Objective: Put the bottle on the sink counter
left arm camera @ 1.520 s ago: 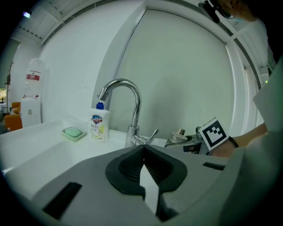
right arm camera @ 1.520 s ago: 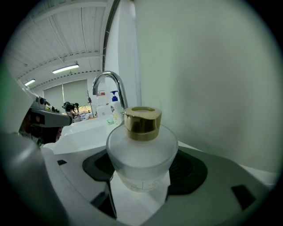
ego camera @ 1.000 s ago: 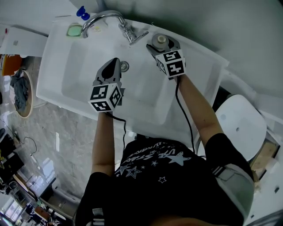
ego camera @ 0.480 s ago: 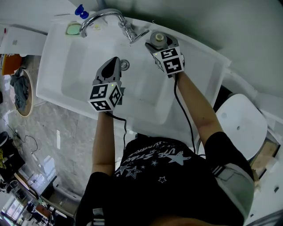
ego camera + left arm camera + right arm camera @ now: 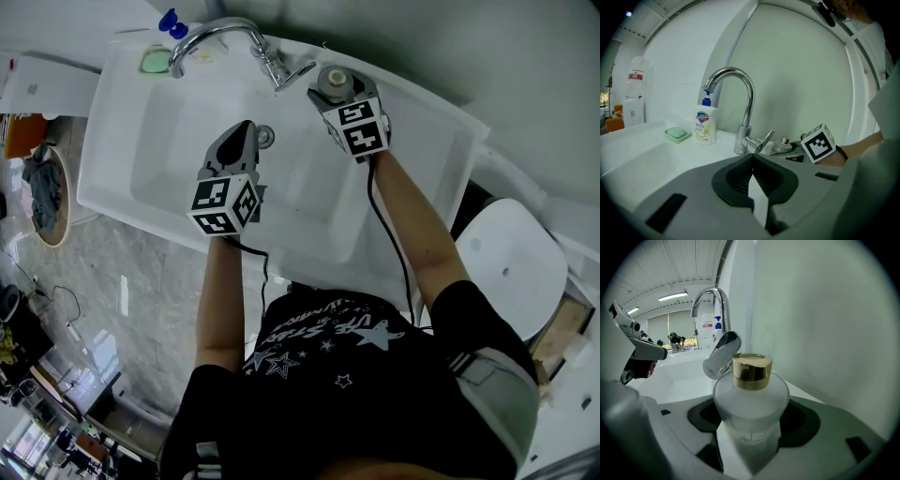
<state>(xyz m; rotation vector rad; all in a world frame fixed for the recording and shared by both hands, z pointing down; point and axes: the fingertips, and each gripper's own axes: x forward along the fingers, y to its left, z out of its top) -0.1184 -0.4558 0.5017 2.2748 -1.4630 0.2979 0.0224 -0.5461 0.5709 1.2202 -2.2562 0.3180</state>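
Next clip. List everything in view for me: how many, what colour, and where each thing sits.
sink: one, white, mid head view
faucet: one, chrome, at the sink's back rim
drain: one, metal, in the basin floor
soap dispenser: one, white with blue pump, left of the faucet
soap dish: one, green, beside the dispenser
bottle: one, frosted with gold cap, right of the faucet, clamped between jaws
seat: one, white, right of the sink
left gripper: grey, shut, empty, over the basin
right gripper: grey, shut on the bottle
forearms: two, bare
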